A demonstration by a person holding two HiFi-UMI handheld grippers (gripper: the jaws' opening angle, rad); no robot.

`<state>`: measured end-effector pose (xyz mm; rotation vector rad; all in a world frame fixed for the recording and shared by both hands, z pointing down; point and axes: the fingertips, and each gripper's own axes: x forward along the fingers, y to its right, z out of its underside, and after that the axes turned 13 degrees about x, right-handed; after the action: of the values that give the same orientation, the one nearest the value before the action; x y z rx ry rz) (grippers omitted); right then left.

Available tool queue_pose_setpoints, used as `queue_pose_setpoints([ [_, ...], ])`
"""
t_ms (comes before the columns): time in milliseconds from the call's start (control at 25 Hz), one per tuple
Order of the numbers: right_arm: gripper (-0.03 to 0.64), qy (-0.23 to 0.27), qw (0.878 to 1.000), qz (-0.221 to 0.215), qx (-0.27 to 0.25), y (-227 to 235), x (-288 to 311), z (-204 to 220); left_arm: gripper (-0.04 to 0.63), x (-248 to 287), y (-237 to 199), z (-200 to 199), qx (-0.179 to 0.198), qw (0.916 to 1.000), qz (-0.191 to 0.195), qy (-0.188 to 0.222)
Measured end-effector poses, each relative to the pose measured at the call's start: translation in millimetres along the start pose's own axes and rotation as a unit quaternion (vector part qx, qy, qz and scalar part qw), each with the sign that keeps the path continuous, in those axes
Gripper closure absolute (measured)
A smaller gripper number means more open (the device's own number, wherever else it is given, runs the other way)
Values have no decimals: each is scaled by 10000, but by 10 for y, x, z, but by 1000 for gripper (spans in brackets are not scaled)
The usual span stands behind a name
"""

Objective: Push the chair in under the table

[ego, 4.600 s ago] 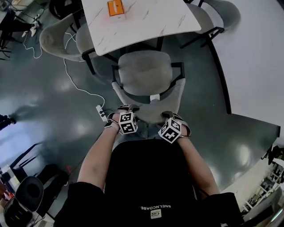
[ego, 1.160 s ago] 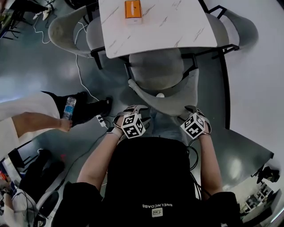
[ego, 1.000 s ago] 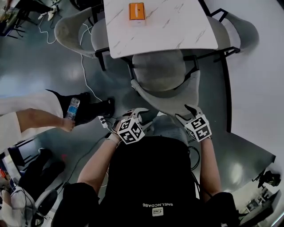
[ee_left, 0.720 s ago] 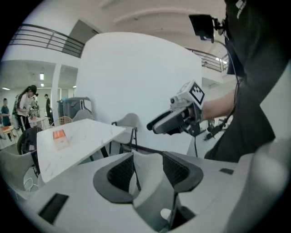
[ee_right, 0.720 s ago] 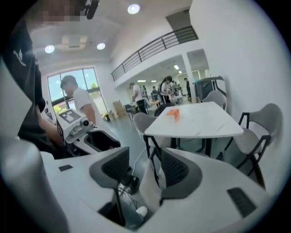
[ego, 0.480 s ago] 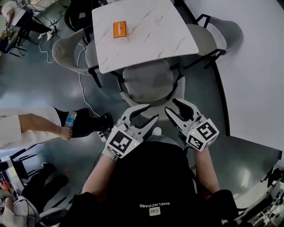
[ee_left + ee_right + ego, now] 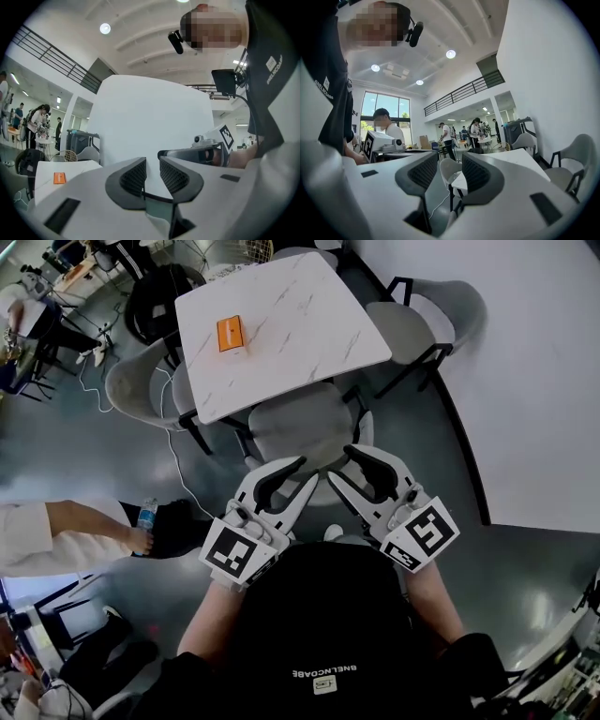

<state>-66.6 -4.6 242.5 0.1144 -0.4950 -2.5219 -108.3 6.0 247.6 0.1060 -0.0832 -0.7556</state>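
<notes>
The grey chair point(image 7: 298, 426) stands with the front of its seat under the white marble table point(image 7: 300, 324); its backrest faces me. Both grippers hang in the air above and short of the backrest, touching nothing. My left gripper point(image 7: 306, 472) points level, and its jaws are closing with only a narrow gap and nothing between them point(image 7: 152, 161). My right gripper point(image 7: 339, 463) is also closing, with a wider gap and nothing in it point(image 7: 450, 157). An orange box point(image 7: 230, 334) lies on the table.
A second grey chair point(image 7: 141, 381) stands at the table's left side and a third point(image 7: 412, 324) at its right. A person's arm with a water bottle point(image 7: 145, 516) reaches in at the left. A white cable point(image 7: 173, 442) runs across the dark floor. A white wall point(image 7: 525, 352) is on the right.
The chair went further under the table. Both grippers then came off its backrest, rose and tipped up to level, and their jaws narrowed. A person with a bottle came in at left.
</notes>
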Motion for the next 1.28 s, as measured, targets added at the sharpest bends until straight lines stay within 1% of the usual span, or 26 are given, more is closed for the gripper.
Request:
queue_pose_setpoints([
  [40,443,72,10000,-2,-16,-20,-24,-32,505,6,-1,-26,30,10000,-46,30],
  [120,445,194,9998,-3,-65,-61,-65,-75,551,19,15,-57,96,9999,-133,27],
  [280,454,330,9993,-45,-198,-101,-133,-125,572,84,72,-74,104,9996,-263,-20],
  [600,502,399,9991,-56,-120,10,-350,-112,577,238,289,-10,-5,9996,-281,-78],
  [920,506,336,9993,-162,-36,150,-536,-149,577,408,440,-21,-100,9989,-441,-119],
  [1200,508,312,9991,-282,1,199,-548,-122,577,433,488,48,-134,9981,-560,-218],
  [1280,518,274,9991,-307,-37,202,-537,-104,577,438,475,63,-132,9978,-609,-237],
])
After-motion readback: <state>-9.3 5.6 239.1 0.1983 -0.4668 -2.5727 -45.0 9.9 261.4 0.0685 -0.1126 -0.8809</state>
